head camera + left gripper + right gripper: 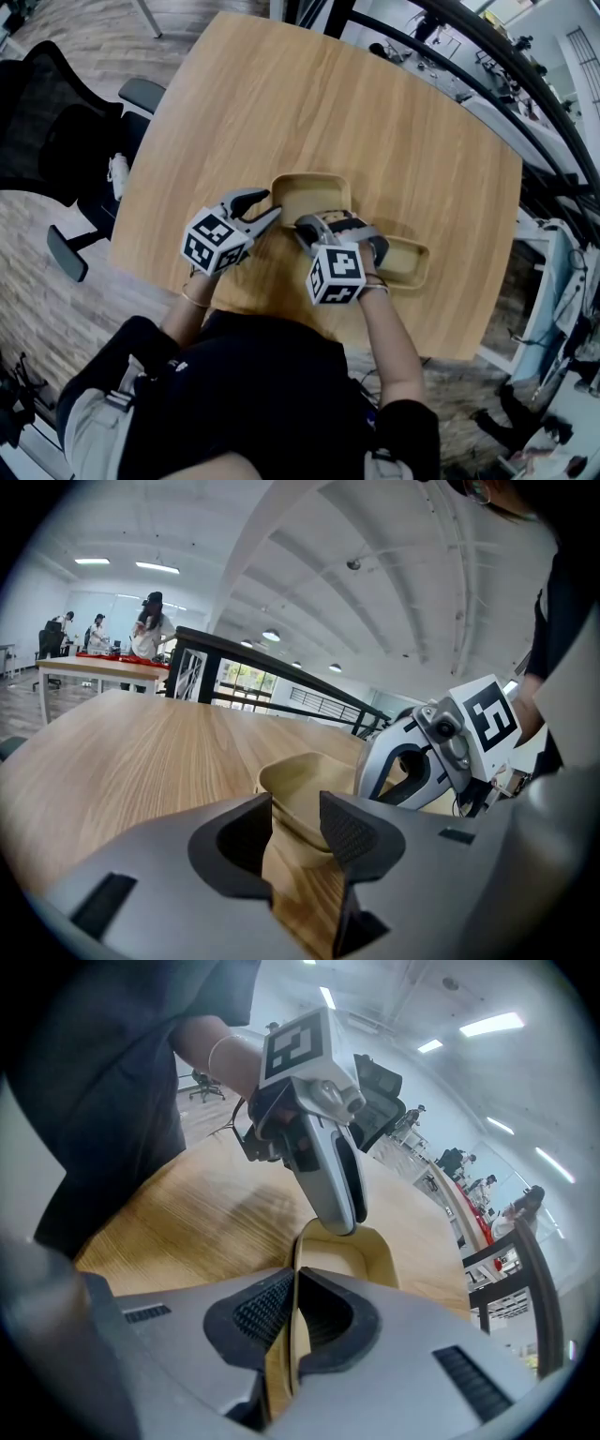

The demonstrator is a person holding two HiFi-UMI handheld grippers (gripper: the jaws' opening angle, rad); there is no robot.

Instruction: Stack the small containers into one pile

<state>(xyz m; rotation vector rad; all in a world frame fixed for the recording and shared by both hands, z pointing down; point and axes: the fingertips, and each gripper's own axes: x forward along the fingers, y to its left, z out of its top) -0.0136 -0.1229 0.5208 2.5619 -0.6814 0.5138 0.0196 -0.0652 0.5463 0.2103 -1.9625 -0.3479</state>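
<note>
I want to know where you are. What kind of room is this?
Probably an open office or workshop: there is a wooden table, a black office chair beside it, and people at another desk under long ceiling lights.

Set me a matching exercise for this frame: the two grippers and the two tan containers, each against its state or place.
Things:
1. left gripper
2. right gripper
3. middle container
4. side container

States or places:
a. clamped on a thin container rim
b. lies apart, no gripper on it
c. jaws apart at a container's corner
d. has both grippers at it

Pairs: 1-c, 2-a, 3-d, 4-b
</note>
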